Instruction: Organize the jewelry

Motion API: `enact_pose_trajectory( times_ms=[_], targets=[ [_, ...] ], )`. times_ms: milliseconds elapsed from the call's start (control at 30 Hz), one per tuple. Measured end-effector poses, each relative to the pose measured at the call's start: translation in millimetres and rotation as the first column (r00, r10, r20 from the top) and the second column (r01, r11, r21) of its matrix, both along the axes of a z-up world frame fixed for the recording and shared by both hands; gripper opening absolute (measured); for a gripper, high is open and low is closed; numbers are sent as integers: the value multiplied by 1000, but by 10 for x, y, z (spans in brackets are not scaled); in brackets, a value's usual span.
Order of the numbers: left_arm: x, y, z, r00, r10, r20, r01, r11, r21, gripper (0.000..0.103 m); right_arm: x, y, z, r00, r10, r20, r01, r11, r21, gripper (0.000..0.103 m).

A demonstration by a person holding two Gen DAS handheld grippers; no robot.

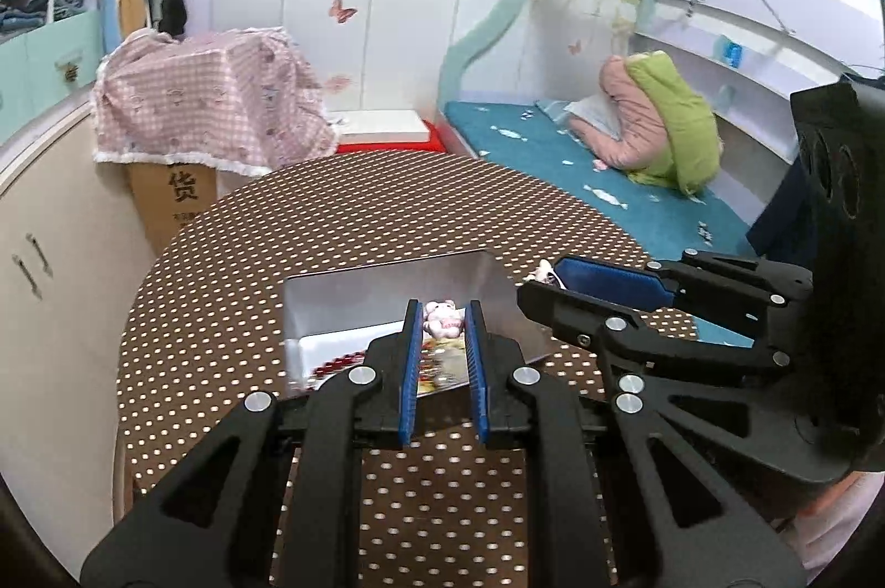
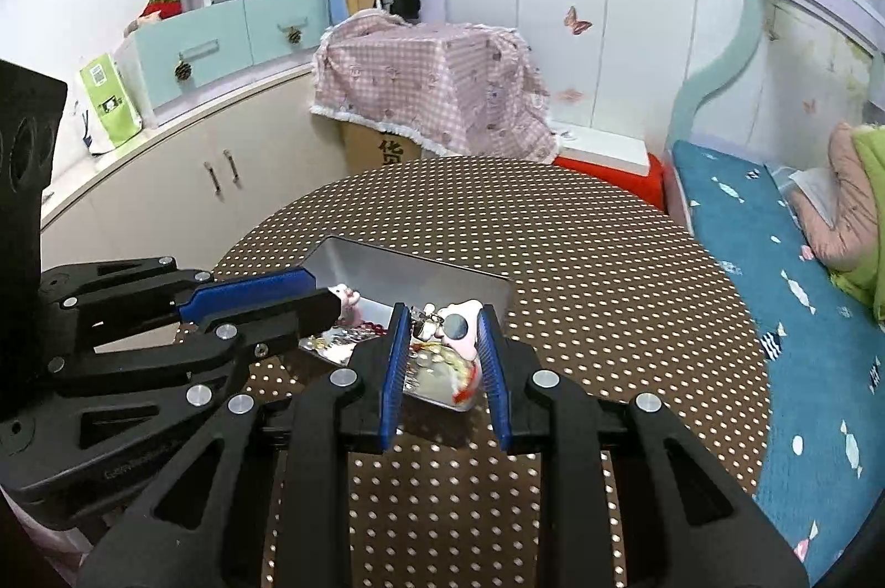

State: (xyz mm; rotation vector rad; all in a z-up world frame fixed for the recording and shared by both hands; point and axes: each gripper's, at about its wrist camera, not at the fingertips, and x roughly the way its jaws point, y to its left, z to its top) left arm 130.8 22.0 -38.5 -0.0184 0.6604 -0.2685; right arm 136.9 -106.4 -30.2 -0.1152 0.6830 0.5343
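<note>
An open silver tin [image 1: 387, 292] [image 2: 420, 272] stands on the brown dotted round table [image 1: 343, 223]. It holds red beads [image 1: 337, 363] and other shiny jewelry. My left gripper [image 1: 442, 311] hovers over the tin, shut on a small pink bear charm [image 1: 442, 319]. The right wrist view shows this gripper [image 2: 326, 292] from the side with the pink charm [image 2: 349, 299] at its tips. My right gripper [image 2: 444, 314] is shut on a white charm [image 2: 462, 328] that has a dark round spot and a metal ring. It hangs above the tin's near right corner [image 1: 539, 281].
A cardboard box under a pink checked cloth [image 2: 431, 90] stands behind the table. Next to it is a red stool [image 2: 636, 178] with a white box on top. A bed with a blue sheet [image 2: 774, 289] lies to the right, and white cabinets [image 2: 182, 184] run along the left.
</note>
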Motion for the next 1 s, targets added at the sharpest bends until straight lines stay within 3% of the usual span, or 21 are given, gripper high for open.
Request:
enact_pose_trajectory(
  times_ms=[67,200,400,667,867,1000],
  targets=[
    [33,37,-28,1000,14,-10,-14,1000,8,17,16,30,-16,1000,10,-15,-9,1000,8,24],
    [44,95,-77,999,38,-31,-38,999,7,32,9,29,-14,1000,-4,-29,4,1000,5,24],
    [-51,142,-27,997,69,-18,-69,997,16,44,-140,-19,107,1000,-24,0,24,1000,6,26],
    [-433,164,307,992,110,67,-111,994,22,51,-519,-84,365,992,-88,86,87,996,12,51],
    [-826,176,591,980,136,143,-140,990,25,59,-918,-159,644,971,-148,189,142,989,45,83],
    [-1073,156,790,966,152,211,-162,986,33,63,-1116,-184,770,957,-171,235,161,985,62,90]
  ],
)
